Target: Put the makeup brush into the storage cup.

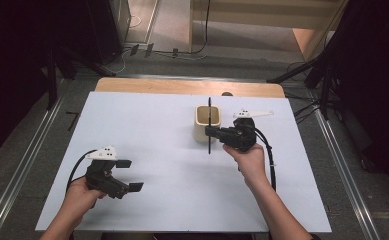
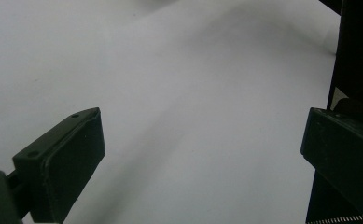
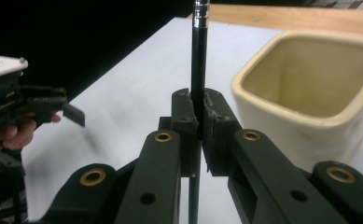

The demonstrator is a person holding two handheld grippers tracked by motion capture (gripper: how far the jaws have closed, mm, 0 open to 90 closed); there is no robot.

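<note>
While the left gripper's (image 1: 130, 175) jaws gape, the right gripper (image 3: 199, 122) clamps a thin black glossy rod (image 3: 198, 56).

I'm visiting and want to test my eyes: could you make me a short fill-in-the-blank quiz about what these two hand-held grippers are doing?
1. The right gripper is shut on a thin black ____.
2. Beside that gripper stands a cream-coloured ____, with nothing visible inside.
3. The left gripper has its jaws ____, with nothing between them.
4. The white table has a ____ strip along its far edge.

Missing words: rod; cup; open; wooden
</note>
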